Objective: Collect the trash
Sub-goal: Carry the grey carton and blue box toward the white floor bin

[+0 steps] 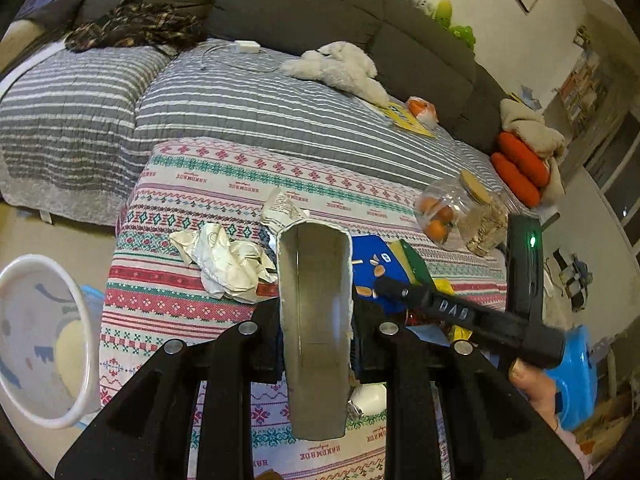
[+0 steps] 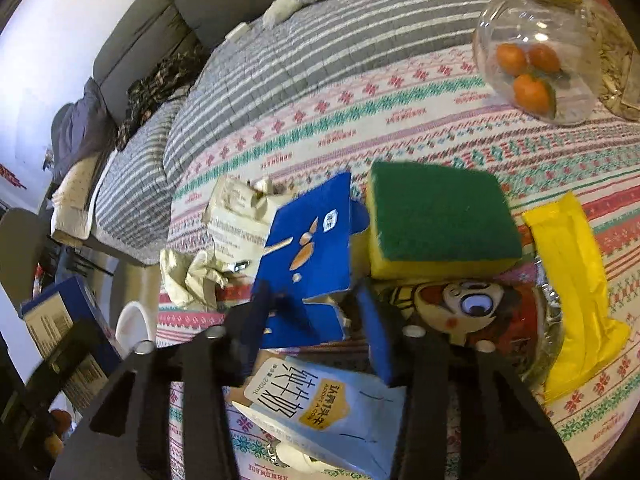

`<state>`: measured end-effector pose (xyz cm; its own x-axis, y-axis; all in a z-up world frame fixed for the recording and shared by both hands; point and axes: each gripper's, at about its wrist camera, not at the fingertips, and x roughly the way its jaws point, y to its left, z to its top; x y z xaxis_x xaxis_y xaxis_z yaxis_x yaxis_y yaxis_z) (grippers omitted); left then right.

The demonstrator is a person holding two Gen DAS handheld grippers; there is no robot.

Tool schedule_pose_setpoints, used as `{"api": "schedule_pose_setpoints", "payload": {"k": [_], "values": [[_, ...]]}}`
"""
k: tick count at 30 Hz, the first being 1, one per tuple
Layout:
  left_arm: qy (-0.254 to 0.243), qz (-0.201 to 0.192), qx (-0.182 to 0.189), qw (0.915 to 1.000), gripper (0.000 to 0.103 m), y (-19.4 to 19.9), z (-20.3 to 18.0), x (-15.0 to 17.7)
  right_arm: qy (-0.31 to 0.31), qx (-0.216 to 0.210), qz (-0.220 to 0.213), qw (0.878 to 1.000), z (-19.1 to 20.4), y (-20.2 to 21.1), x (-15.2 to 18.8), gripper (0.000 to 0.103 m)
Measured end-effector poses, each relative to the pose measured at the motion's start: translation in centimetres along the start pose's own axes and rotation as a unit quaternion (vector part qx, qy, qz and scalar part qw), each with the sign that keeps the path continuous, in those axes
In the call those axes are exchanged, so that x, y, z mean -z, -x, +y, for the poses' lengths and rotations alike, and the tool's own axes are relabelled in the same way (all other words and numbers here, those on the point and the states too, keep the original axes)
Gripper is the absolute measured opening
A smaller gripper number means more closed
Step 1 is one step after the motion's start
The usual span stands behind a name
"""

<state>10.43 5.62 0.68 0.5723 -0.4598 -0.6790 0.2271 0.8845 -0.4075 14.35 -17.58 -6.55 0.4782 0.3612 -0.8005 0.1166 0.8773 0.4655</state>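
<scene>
My left gripper is shut on a squashed cardboard tube, held above the patterned cloth. Crumpled white paper lies just left of the tube. A white bin is at the far left. My right gripper is open with its blue pads around the lower edge of a torn blue carton; it also shows in the left wrist view. A light blue milk carton lies under the right gripper. A crumpled receipt lies beyond the blue carton.
A green and yellow sponge, a cartoon snack wrapper and a yellow cloth lie at right. A clear jar of oranges stands at the back right. A grey striped sofa cover with a white plush toy lies behind.
</scene>
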Motion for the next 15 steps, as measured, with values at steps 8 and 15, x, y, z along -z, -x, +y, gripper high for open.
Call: {"api": "schedule_pose_setpoints", "payload": {"k": [8, 15], "values": [[0.003, -0.013, -0.009, 0.9999, 0.022, 0.6, 0.1, -0.1, 0.050, -0.011, -0.058, 0.997, 2.1, 2.2, 0.8, 0.009], [0.014, -0.026, -0.014, 0.9995, 0.022, 1.2, 0.7, -0.3, 0.087, -0.001, -0.110, 0.990, 3.5, 5.0, 1.3, 0.008]]}}
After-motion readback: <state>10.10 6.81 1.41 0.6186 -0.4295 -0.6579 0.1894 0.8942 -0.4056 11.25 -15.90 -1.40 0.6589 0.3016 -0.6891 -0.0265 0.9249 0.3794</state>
